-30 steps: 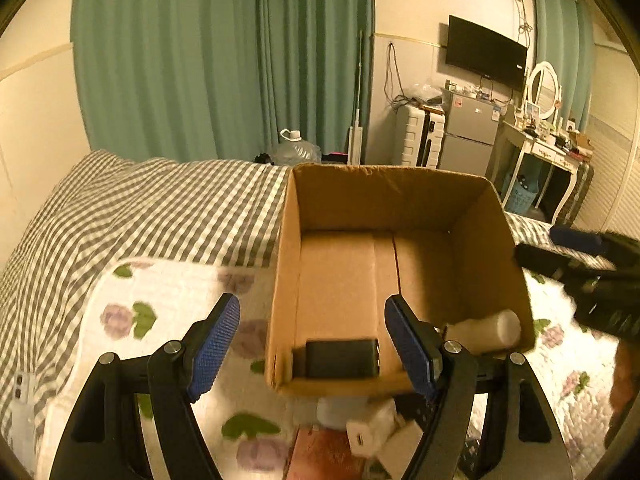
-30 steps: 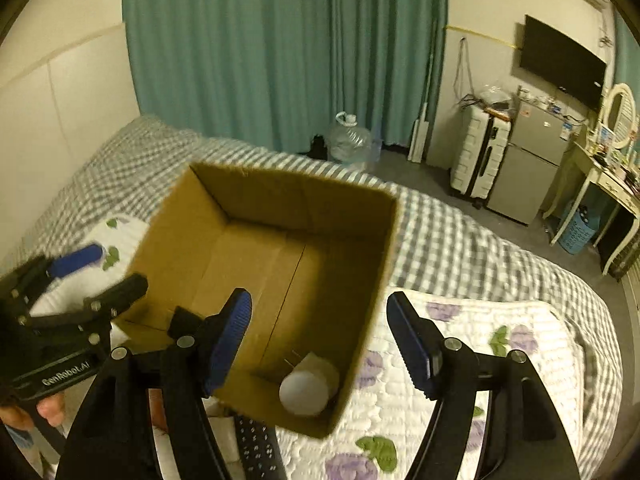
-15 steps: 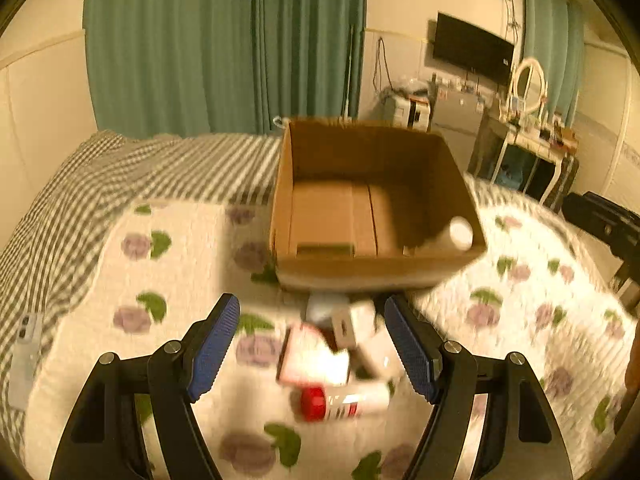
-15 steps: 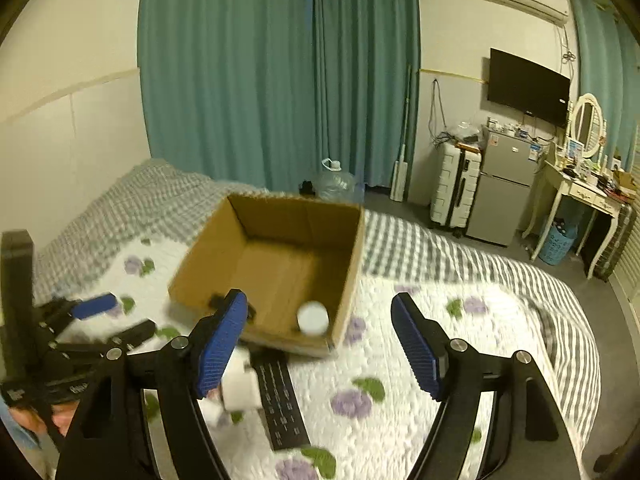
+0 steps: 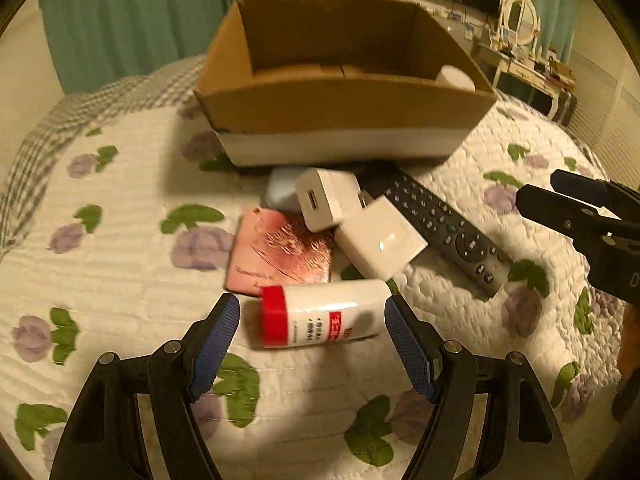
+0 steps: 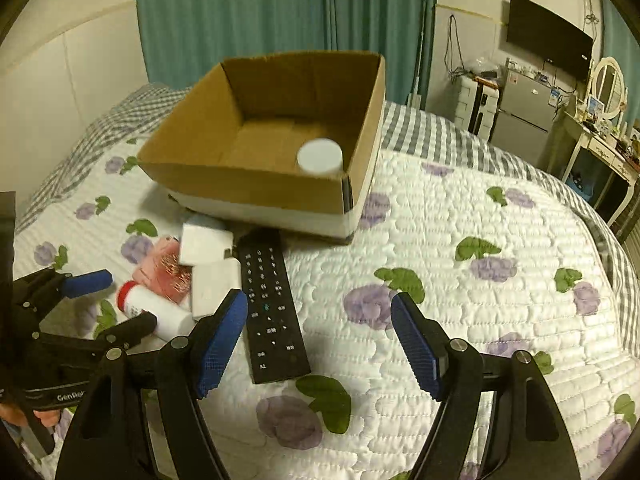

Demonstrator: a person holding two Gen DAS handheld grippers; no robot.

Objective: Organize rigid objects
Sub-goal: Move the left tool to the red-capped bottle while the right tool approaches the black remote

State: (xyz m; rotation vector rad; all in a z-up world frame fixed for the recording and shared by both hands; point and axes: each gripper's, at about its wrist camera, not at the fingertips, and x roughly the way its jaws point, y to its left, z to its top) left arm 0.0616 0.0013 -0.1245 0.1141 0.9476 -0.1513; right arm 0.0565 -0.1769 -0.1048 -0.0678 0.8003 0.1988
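Observation:
A white bottle with a red cap (image 5: pixel 320 314) lies on its side on the bed quilt, between the open jaws of my left gripper (image 5: pixel 312 338); it also shows in the right wrist view (image 6: pixel 154 310). Behind it lie a pink card (image 5: pixel 280 252), two white chargers (image 5: pixel 326 198) (image 5: pixel 380 240) and a black remote (image 5: pixel 440 226). The open cardboard box (image 5: pixel 340 108) holds a white cylinder (image 6: pixel 320 156). My right gripper (image 6: pixel 320 340) is open and empty, just right of the remote (image 6: pixel 272 304).
The white floral quilt (image 6: pixel 460 280) spreads to the right of the box. A grey checked blanket (image 6: pixel 440 132) lies behind it. Green curtains, a fridge, a suitcase and a dressing table stand at the far side of the room.
Both grippers have pulled back from the box and dropped low toward the items on the quilt. The left gripper now straddles the red-capped bottle.

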